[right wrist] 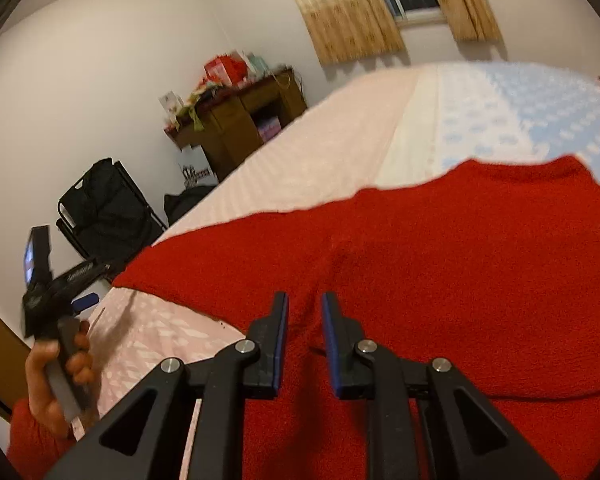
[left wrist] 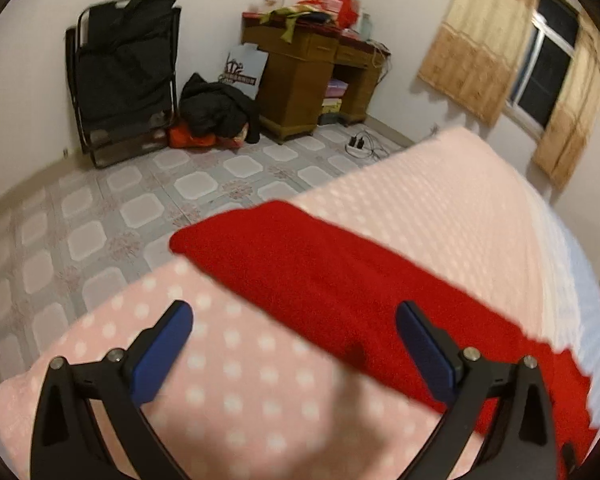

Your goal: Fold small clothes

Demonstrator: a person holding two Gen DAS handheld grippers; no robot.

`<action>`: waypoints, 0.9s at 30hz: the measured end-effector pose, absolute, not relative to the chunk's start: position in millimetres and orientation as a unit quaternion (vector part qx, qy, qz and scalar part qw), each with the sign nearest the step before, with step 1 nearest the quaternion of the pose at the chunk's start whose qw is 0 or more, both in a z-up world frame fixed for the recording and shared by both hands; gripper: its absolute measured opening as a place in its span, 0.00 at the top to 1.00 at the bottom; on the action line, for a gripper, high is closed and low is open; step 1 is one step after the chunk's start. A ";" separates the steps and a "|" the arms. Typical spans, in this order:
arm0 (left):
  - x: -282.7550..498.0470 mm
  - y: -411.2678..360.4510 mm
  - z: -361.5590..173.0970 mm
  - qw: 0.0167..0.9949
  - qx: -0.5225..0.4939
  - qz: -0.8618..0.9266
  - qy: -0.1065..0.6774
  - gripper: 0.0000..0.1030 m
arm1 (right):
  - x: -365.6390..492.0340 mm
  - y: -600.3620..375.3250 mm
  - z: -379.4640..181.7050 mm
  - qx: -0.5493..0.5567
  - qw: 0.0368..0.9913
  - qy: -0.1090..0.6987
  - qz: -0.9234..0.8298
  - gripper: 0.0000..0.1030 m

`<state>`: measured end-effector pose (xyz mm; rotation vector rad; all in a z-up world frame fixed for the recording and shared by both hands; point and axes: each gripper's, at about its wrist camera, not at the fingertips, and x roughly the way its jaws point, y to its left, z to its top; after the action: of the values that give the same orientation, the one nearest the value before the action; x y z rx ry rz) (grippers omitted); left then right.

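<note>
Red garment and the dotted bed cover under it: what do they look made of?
Red garment: probably a fuzzy knit or fleece, with a matte, nubby surface. Bed cover: soft, plush-looking fabric, pink with pale dots; blur hides the weave.

Tiled floor (left wrist: pixel 100 216), wood desk (left wrist: pixel 300 76), curtained window (left wrist: pixel 548 64)
</note>
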<state>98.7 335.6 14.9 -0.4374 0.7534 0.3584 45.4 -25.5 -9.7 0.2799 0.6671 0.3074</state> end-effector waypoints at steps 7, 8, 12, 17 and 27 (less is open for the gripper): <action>117.5 333.0 -4.3 0.875 -0.240 0.167 0.386 0.23 | 48.4 -30.4 -39.2 0.161 0.908 0.361 0.138 0.82; 118.4 331.1 -5.4 0.876 -0.246 0.163 0.383 0.29 | 48.7 -31.7 -39.1 0.164 0.908 0.359 0.139 0.82; 126.8 343.3 -9.7 0.874 -0.264 0.160 0.376 0.67 | 45.3 -28.6 -43.5 0.162 0.909 0.360 0.137 0.82; 136.4 348.2 -13.3 0.872 -0.283 0.142 0.374 0.90 | 45.8 -30.9 -47.4 0.171 0.907 0.359 0.140 0.82; 108.1 207.5 70.6 0.956 -0.066 0.044 0.284 0.91 | 40.4 -54.8 -25.6 0.219 0.908 0.330 0.140 0.82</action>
<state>108.1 207.5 70.6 -0.1334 0.5760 0.0900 40.4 -54.8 -25.6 0.4517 0.6809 0.2894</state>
